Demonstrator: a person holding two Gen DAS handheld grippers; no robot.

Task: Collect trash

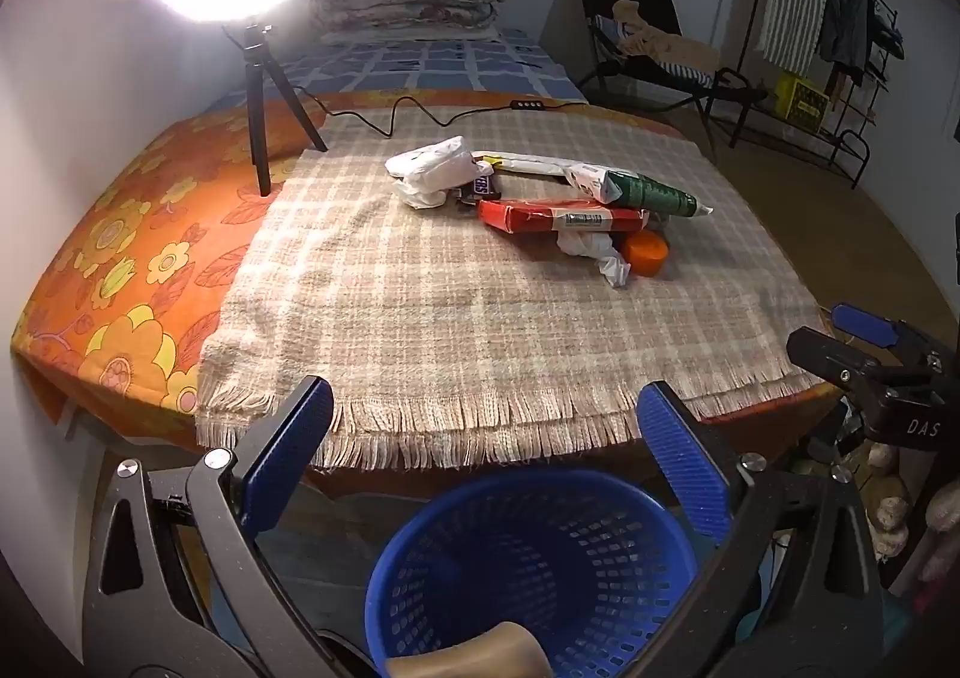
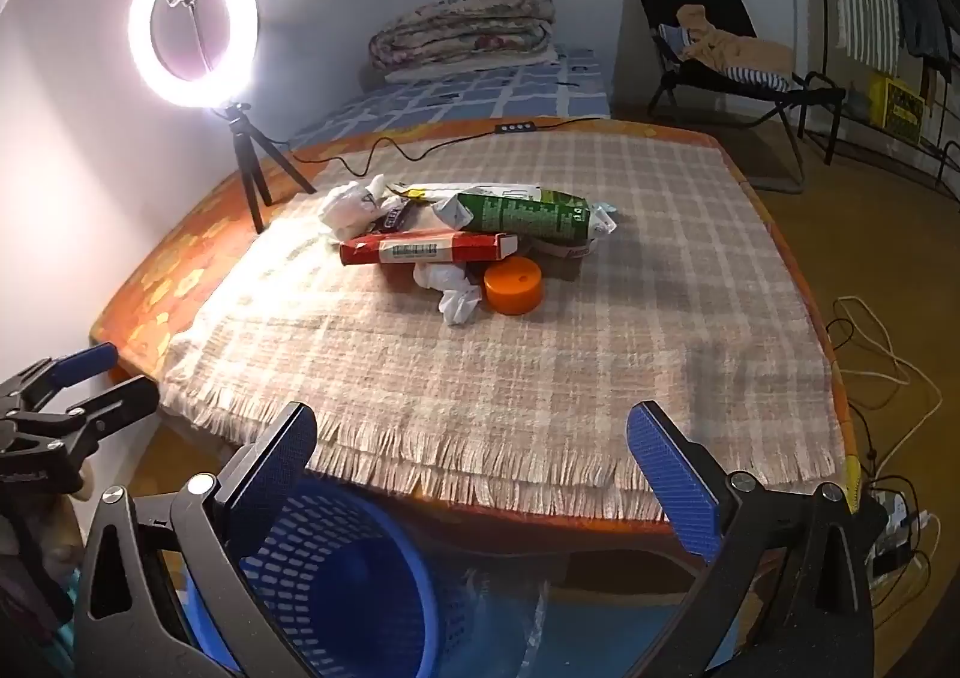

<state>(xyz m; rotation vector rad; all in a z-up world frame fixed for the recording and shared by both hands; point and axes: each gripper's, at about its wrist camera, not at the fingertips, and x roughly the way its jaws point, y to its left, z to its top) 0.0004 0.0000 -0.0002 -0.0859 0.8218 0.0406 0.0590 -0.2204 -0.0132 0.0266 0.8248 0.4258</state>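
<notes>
Plaid-covered table: trash pile sits mid-table toward its far edge, red box lying crosswise; my right gripper and left gripper both gape empty at the near edge.

A lit ring light on a small black tripod stands at the far left of a bench, glowing white against a pale wall. Its black cable runs along the far edge. The bench is draped in an orange floral cloth, with a beige checked, fringed blanket spread on top. Behind lies a bed with a blue checked cover and a folded floral quilt stacked on it. To the right, a black folding chair holds tan clothing. Farther right, a metal rack carries a striped towel and dark garments. Cables trail over the brown floor.
</notes>
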